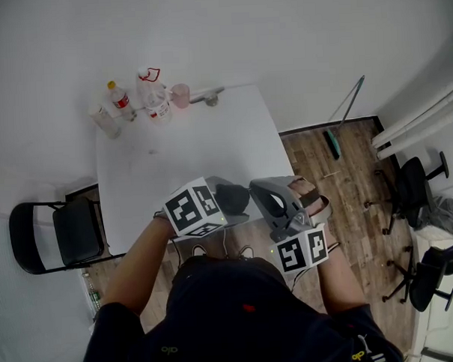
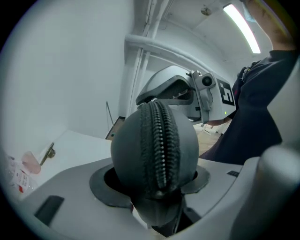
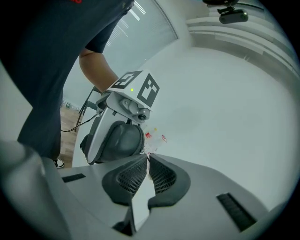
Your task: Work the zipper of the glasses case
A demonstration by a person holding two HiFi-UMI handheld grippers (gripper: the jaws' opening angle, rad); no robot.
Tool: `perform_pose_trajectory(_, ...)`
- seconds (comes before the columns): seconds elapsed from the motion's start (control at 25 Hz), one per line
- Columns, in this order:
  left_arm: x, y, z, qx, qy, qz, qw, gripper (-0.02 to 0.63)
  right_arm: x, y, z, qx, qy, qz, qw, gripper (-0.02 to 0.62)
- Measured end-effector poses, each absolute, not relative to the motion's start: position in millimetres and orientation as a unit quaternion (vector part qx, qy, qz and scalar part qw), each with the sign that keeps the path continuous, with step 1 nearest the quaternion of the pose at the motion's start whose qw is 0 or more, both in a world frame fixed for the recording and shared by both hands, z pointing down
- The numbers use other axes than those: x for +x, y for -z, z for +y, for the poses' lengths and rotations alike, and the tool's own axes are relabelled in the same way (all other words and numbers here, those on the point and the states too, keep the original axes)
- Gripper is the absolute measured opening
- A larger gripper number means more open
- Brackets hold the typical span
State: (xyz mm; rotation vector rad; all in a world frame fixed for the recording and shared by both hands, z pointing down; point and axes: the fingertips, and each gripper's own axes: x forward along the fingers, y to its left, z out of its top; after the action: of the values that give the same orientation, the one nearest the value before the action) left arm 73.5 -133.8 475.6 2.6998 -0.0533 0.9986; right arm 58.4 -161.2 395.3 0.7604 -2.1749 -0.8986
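Note:
The glasses case [image 2: 157, 150] is a dark grey, rounded shell. Its zipper [image 2: 161, 140] runs up the middle, facing the camera in the left gripper view. My left gripper [image 2: 154, 187] is shut on the case, one jaw on each side. In the head view the case [image 1: 233, 195] sticks out of the left gripper [image 1: 226, 206] above the table's near edge. My right gripper [image 3: 147, 157] has its jaws shut with nothing showing between them. It hangs just right of the case [image 3: 119, 143], and the right gripper [image 1: 258, 191] has its tips pointing toward the case.
On the white table [image 1: 188, 156], bottles [image 1: 120, 98] and a pink cup [image 1: 180, 94] stand at the far edge. A black folding chair [image 1: 64, 232] stands to the left. Black office chairs [image 1: 410, 187] stand on the wood floor to the right.

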Motion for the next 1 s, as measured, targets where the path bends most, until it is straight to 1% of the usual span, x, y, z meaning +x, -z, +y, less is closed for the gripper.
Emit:
perform_pose_trajectory(0.16, 72, -495, -133, 0.916, -0.386, -0.025, 0.111, 0.262, 55, -405, -158, 0.274, 0.352, -0.827, 0.343, 0.023)
perform_pose_trajectory(0.32, 75, -494, -134, 0.926, -0.364, -0.028, 0.093, 0.262, 57, -404, -157, 0.278, 0.314, -0.847, 0.327, 0.026)
perform_pose_trajectory(0.44, 74, -483, -137, 0.942, -0.323, -0.035, 0.08, 0.262, 67, -391, -165, 0.303, 0.242, -0.88, 0.275, 0.037)
perform_pose_trajectory(0.56, 73, -474, -140, 0.95, -0.298, -0.035, 0.081, 0.262, 78, -374, -168, 0.306, 0.16, -0.922, 0.177, 0.045)
perform_pose_trajectory(0.6, 72, -473, -139, 0.952, -0.295, -0.032, 0.079, 0.262, 79, -371, -167, 0.302, 0.116, -0.936, 0.143, 0.073)
perform_pose_trajectory(0.64, 71, -472, -138, 0.952, -0.293, -0.028, 0.077, 0.262, 79, -370, -163, 0.29, 0.073, -0.947, 0.119, 0.131)
perform_pose_trajectory(0.68, 71, -470, -136, 0.953, -0.292, -0.023, 0.075, 0.262, 77, -371, -159, 0.271, 0.04, -0.956, 0.104, 0.176)
perform_pose_trajectory(0.72, 72, -469, -135, 0.954, -0.29, -0.017, 0.072, 0.262, 73, -372, -153, 0.248, 0.019, -0.964, 0.096, 0.201)
perform_pose_trajectory(0.84, 75, -466, -126, 0.954, -0.295, 0.004, 0.057, 0.262, 56, -378, -135, 0.173, -0.007, -0.981, 0.089, 0.253)
perform_pose_trajectory(1.0, 82, -467, -113, 0.948, -0.315, 0.036, 0.034, 0.262, 36, -386, -123, 0.129, -0.024, -0.986, 0.099, 0.272)
